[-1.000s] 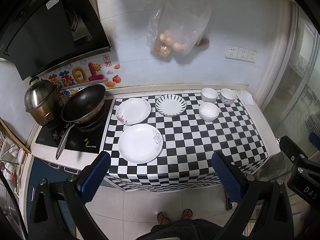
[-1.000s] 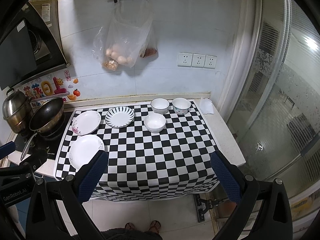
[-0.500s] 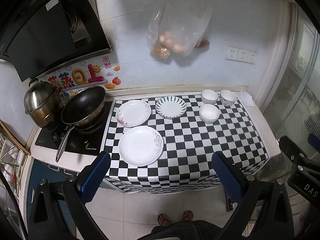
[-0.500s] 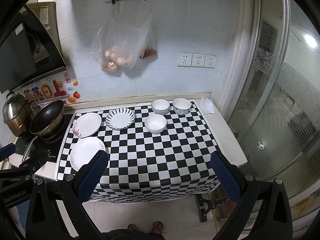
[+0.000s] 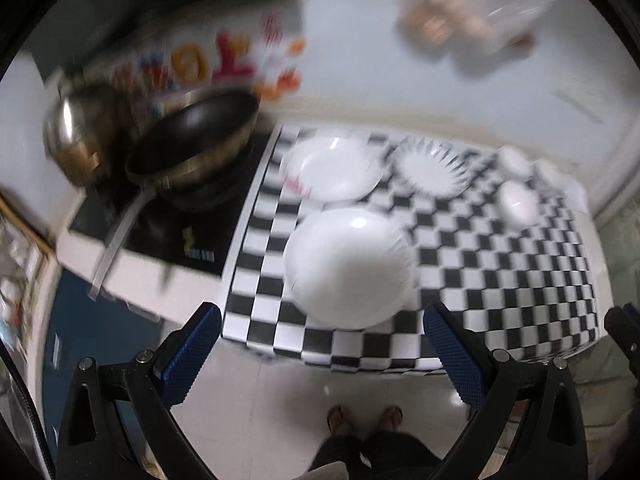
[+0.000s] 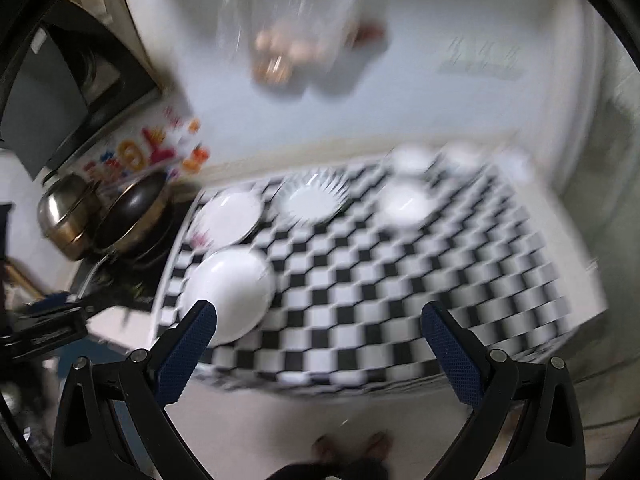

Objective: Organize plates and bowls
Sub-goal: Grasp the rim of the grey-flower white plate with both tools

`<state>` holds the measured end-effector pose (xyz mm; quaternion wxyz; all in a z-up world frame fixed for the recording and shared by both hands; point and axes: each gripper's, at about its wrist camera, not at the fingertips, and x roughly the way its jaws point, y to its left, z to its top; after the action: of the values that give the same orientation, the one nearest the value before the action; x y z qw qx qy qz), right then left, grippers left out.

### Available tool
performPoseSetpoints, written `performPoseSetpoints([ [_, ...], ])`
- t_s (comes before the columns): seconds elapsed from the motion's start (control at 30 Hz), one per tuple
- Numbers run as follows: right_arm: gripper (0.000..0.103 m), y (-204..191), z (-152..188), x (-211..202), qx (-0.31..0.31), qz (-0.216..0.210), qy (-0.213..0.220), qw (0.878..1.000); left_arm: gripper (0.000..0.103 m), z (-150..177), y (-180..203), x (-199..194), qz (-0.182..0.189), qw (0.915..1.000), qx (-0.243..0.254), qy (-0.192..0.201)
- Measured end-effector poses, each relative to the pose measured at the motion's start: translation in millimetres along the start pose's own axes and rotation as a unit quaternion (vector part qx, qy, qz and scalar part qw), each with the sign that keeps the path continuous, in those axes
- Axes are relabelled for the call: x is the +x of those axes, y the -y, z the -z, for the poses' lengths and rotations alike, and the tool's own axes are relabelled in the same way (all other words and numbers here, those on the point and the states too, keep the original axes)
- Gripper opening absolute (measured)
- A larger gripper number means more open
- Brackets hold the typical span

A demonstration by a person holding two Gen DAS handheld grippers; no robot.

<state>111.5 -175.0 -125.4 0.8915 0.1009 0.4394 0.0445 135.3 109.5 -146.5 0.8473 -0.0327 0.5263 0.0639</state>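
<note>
Left wrist view: looks forward and down from in front of the counter point(image 5: 520, 280), beyond its front edge, facing the back wall; its left end and the stove point(image 5: 168, 232) fill the frame, with the large plate point(image 5: 348, 268) near. Right wrist view: same side of the counter point(image 6: 400, 300), set farther right and angled toward its left end, so the front right corner shows. Both views are blurred. Shared: the checkered top, the large plate point(image 6: 228, 292), the pan point(image 5: 192, 136) point(image 6: 132, 208), and the hanging bag point(image 5: 460, 20) point(image 6: 288, 40).
</note>
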Motion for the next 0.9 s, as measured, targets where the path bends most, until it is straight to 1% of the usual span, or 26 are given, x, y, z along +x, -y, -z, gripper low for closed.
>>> performPoseSetpoints([
  [0.03, 0.103, 0, 1, 16, -0.001, -0.005, -0.015, 1.0, 0.103, -1, -8, 18, 0.003, 0.9998, -0.007, -0.016],
  [0.1, 0.103, -9, 1, 65, -0.008, -0.024, -0.06, 0.998, 0.103, -1, -23, 52, -0.001, 0.9988, -0.024, -0.043],
  [0.13, 0.103, -14, 1, 90, -0.013, -0.031, -0.075, 0.997, 0.103, -2, -29, 68, -0.002, 0.998, -0.028, -0.056],
  [0.17, 0.103, -17, 2, 104, -0.016, -0.034, -0.084, 0.996, 0.103, 0, -33, 82, -0.002, 0.9973, -0.033, -0.066],
  [0.2, 0.103, -23, 2, 131, -0.024, -0.04, -0.1, 0.994, 0.103, -1, -38, 98, 0.0, 0.9963, -0.037, -0.078],
  [0.23, 0.103, -25, 2, 145, -0.028, -0.042, -0.108, 0.993, 0.102, -1, -43, 113, 0.006, 0.995, -0.043, -0.089],
  [0.3, 0.101, -33, 0, 194, -0.039, -0.047, -0.137, 0.989, 0.1, -4, -50, 143, 0.016, 0.9916, -0.053, -0.117],
  [0.33, 0.099, -31, -1, 207, -0.039, -0.052, -0.151, 0.986, 0.096, -6, -54, 158, 0.026, 0.9897, -0.059, -0.128],
  [0.4, 0.092, -33, -7, 255, -0.037, -0.066, -0.19, 0.979, 0.091, -11, -58, 183, 0.03, 0.9861, -0.066, -0.149],
  [0.47, 0.082, -33, -12, 289, -0.03, -0.081, -0.221, 0.972, 0.081, -17, -60, 205, 0.039, 0.9824, -0.078, -0.166],
  [0.5, 0.078, -34, -14, 302, -0.027, -0.086, -0.231, 0.969, 0.079, -20, -61, 215, 0.046, 0.9798, -0.083, -0.176],
  [0.53, 0.073, -34, -16, 316, -0.024, -0.092, -0.241, 0.966, 0.075, -23, -63, 223, 0.052, 0.9778, -0.089, -0.182],
  [0.57, 0.07, -33, -18, 329, -0.02, -0.094, -0.253, 0.963, 0.07, -25, -64, 232, 0.057, 0.9762, -0.095, -0.187],
  [0.6, 0.069, -33, -20, 343, -0.019, -0.097, -0.266, 0.959, 0.068, -27, -64, 239, 0.06, 0.9746, -0.096, -0.193],
  [0.63, 0.064, -34, -21, 353, -0.019, -0.104, -0.275, 0.956, 0.065, -29, -65, 247, 0.059, 0.9732, -0.098, -0.2],
  [0.67, 0.06, -36, -22, 362, -0.021, -0.11, -0.287, 0.951, 0.06, -29, -65, 254, 0.056, 0.9718, -0.098, -0.207],
  [0.7, 0.058, -39, -22, 373, -0.026, -0.117, -0.301, 0.946, 0.057, -29, -64, 260, 0.056, 0.9702, -0.094, -0.216],
  [0.73, 0.052, -41, -21, 375, -0.028, -0.123, -0.306, 0.944, 0.048, -29, -63, 264, 0.056, 0.9687, -0.09, -0.224],
  [0.77, 0.045, -44, -20, 383, -0.032, -0.128, -0.316, 0.939, 0.043, -28, -62, 268, 0.058, 0.967, -0.086, -0.233],
  [0.8, 0.043, -46, -20, 386, -0.035, -0.128, -0.324, 0.937, 0.042, -29, -62, 267, 0.059, 0.9679, -0.086, -0.229],
  [0.83, 0.037, -47, -21, 388, -0.038, -0.129, -0.323, 0.937, 0.036, -31, -61, 266, 0.061, 0.9685, -0.084, -0.226],
  [0.87, 0.025, -50, -24, 387, -0.043, -0.138, -0.322, 0.936, 0.036, -32, -61, 266, 0.062, 0.9679, -0.085, -0.228],
  [0.9, 0.021, -53, -25, 389, -0.045, -0.145, -0.327, 0.933, 0.035, -32, -62, 266, 0.061, 0.9673, -0.09, -0.229],
])
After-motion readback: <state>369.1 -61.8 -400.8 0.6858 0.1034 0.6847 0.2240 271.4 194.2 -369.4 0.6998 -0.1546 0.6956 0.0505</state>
